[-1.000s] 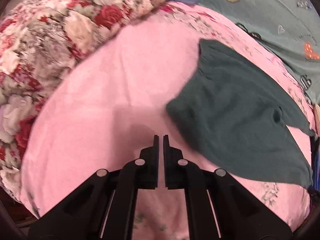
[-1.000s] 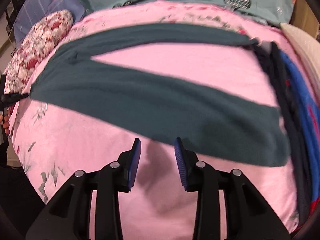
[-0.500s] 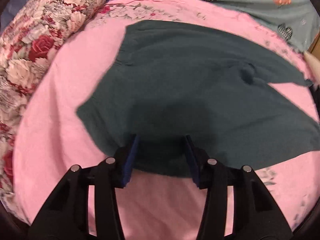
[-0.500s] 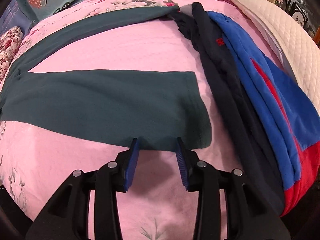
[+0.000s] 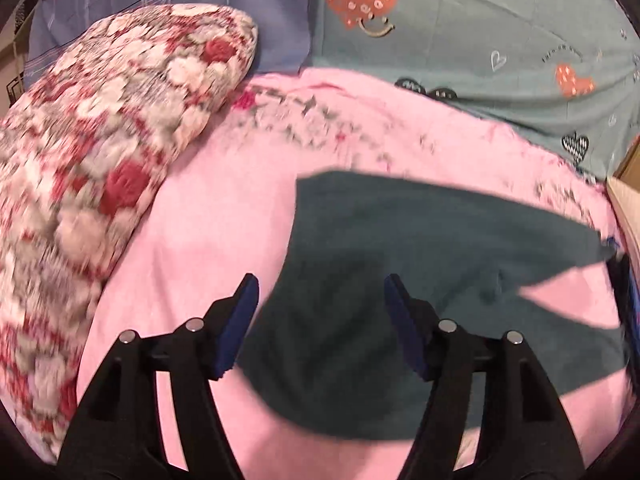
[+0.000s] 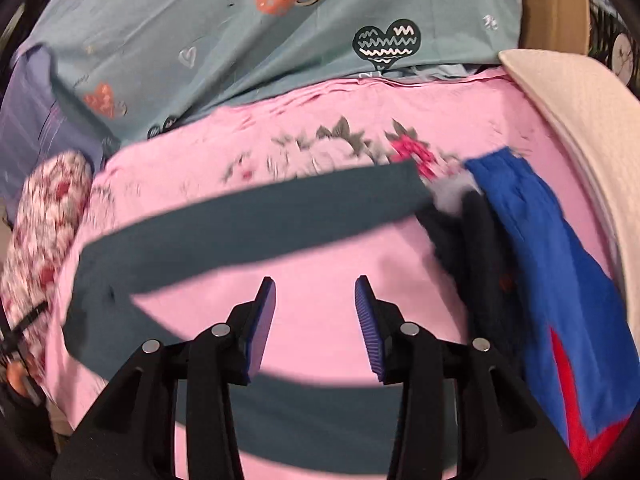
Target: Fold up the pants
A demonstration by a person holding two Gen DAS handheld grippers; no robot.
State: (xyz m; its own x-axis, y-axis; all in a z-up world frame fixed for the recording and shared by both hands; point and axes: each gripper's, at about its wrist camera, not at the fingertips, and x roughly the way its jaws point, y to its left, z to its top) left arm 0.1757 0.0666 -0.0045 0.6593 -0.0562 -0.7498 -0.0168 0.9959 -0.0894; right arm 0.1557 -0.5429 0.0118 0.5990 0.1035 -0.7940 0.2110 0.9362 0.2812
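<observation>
Dark green pants [image 5: 400, 256] lie spread flat on a pink bedspread [image 5: 224, 216], legs apart in a V. My left gripper [image 5: 320, 292] hovers above the waist end, its jaws opening, nothing pinched between the blue pads. In the right wrist view the far leg of the pants [image 6: 256, 220] runs across the bed and the near leg passes under the fingers. My right gripper [image 6: 316, 292] hangs above the bare pink gap between the legs, its jaws opening, with nothing held.
A floral red-and-white pillow [image 5: 100, 152] lies at the left. A teal sheet with hearts [image 5: 480, 32] covers the back. A pile of dark, blue and red clothes [image 6: 552, 264] sits right of the pants, beside a cream quilted cushion [image 6: 580, 120].
The left gripper went from shut to wide open and swung over the pants' waist. The right gripper rose and moved from the near leg's hem to over the gap between the legs.
</observation>
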